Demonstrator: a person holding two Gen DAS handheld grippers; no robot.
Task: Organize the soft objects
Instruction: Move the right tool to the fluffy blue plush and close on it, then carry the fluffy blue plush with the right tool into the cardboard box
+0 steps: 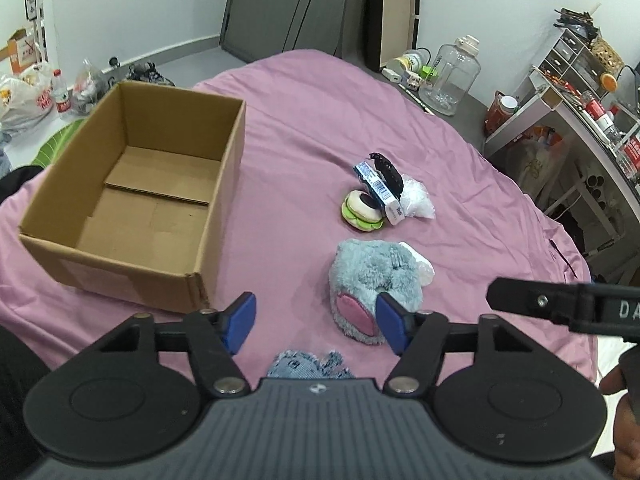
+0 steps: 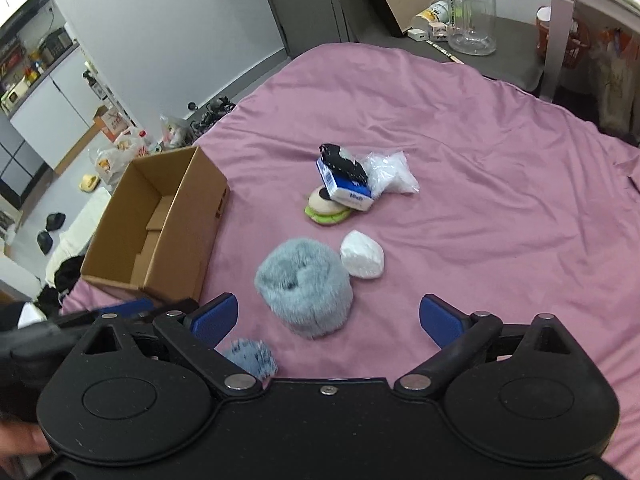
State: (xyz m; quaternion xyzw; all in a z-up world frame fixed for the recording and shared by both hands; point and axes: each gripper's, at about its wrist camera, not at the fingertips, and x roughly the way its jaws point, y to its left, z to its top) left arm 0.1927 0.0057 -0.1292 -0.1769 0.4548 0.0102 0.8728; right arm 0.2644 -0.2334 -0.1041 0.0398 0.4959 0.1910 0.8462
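A fluffy grey-blue plush (image 1: 374,280) (image 2: 306,286) with pink patches lies on the pink bedsheet (image 1: 304,120) (image 2: 480,200). My left gripper (image 1: 316,322) is open, low over the sheet, its right finger against the plush's near side. My right gripper (image 2: 326,320) is open and empty just in front of the plush. A white soft bundle (image 2: 362,260) lies beside the plush. Farther off is a pile: a burger-shaped soft toy (image 1: 362,212) (image 2: 326,208), a blue tissue pack (image 1: 378,188) (image 2: 346,192), a black item (image 1: 388,172) and a clear bag (image 2: 390,174). A small blue patterned cloth (image 1: 308,364) (image 2: 252,358) lies under the grippers.
An open empty cardboard box (image 1: 132,196) (image 2: 160,232) stands on the sheet to the left. A grey side table with a clear jug (image 1: 452,76) (image 2: 472,20) is beyond the bed. Shelves with clutter stand at the right, bags on the floor at the left.
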